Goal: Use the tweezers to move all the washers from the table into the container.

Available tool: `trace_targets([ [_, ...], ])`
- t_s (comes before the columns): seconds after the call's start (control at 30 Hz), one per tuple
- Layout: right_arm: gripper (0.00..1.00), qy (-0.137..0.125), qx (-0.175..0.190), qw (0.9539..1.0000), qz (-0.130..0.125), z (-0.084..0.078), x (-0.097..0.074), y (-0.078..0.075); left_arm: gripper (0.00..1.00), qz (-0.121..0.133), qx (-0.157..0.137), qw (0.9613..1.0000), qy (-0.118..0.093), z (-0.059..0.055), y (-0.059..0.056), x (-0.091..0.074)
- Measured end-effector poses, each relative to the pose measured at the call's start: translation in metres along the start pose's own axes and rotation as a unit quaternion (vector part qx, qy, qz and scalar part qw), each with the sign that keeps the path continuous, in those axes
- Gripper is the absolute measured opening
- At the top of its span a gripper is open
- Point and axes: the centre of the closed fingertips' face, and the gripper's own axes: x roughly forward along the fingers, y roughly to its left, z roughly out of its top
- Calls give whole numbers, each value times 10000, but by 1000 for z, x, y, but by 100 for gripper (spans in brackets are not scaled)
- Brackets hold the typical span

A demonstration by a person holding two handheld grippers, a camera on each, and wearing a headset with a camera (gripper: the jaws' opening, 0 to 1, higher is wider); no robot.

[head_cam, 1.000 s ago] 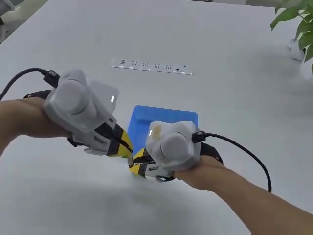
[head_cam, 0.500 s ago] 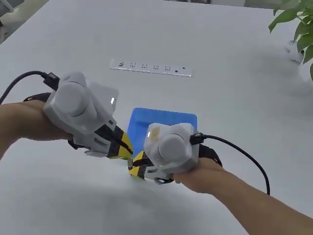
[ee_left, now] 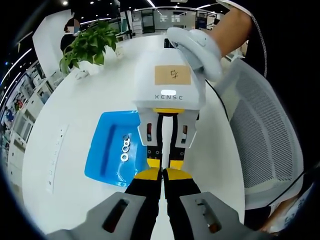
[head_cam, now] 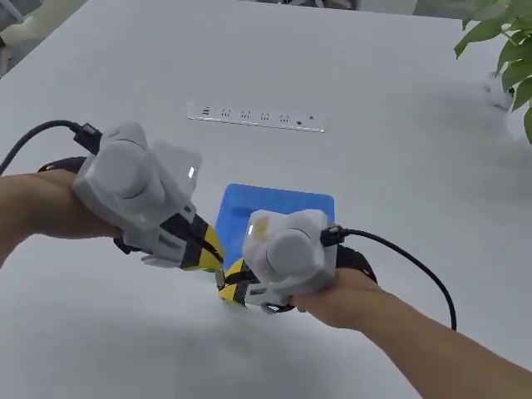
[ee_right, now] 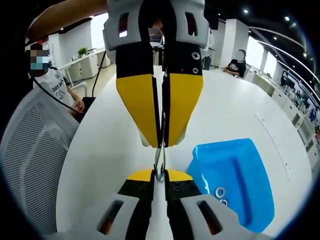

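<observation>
Little has shifted on the desk [head_cam: 374,100]. Beside the blue container [head_cam: 283,204], the left claw [ee_left: 161,172] and right claw [ee_right: 160,176] stay tip to tip, both clamped on the tweezers [ee_right: 160,147] (a handover, likely). Washers [ee_left: 124,150] lie inside the container.

Both forearms angled inward, left tongs [head_cam: 218,252] and right tongs [head_cam: 227,283] closed, tips meeting
</observation>
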Motion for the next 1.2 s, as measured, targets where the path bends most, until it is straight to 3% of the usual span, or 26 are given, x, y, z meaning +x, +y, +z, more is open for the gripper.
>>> trace_targets([
  [0.73,10,-96,-168,9997,-126,32,-25,-1,5,201,81,9998,42,22,-1,-33],
  [1.2,10,-153,-252,9990,-337,46,-47,-21,5,349,292,9990,17,42,14,-49],
])
